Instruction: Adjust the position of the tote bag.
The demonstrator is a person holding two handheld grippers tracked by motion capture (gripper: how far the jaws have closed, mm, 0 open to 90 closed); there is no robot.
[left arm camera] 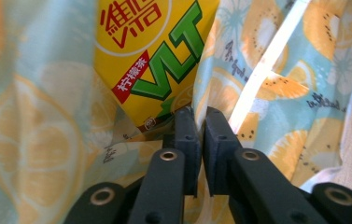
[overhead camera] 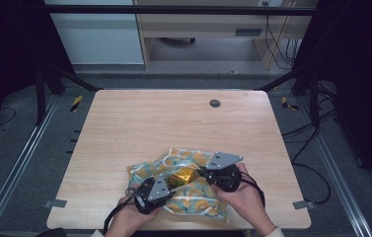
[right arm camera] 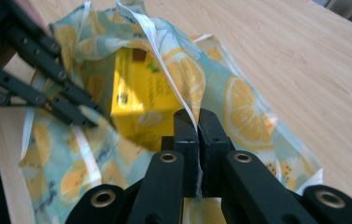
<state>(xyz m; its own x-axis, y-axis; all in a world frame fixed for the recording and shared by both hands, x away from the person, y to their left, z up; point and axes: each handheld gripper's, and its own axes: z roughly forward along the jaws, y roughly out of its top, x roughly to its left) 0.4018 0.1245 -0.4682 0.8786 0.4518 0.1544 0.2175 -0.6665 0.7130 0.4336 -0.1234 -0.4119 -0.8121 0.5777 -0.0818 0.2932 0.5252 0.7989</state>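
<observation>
Item: fruit-print bag (overhead camera: 193,195), yellow carton (overhead camera: 182,175) inside, lower centre. Your left hand-held gripper (left arm camera: 200,122) and right hand-held gripper (right arm camera: 197,122) each pinch its rim. Risk: thin film may slip or tear if you pull apart.

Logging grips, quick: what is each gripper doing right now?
Left gripper: shut on the fruit-print bag.
Right gripper: shut on the bag's edge.

Your bag (overhead camera: 193,197) is pale mint blue, printed with orange and yellow citrus slices and trimmed with a white edge. The carton (left arm camera: 150,51) inside it is bright yellow with green letters and red characters. Both of your tools are black, and the table (overhead camera: 173,118) is light wood grain.
</observation>
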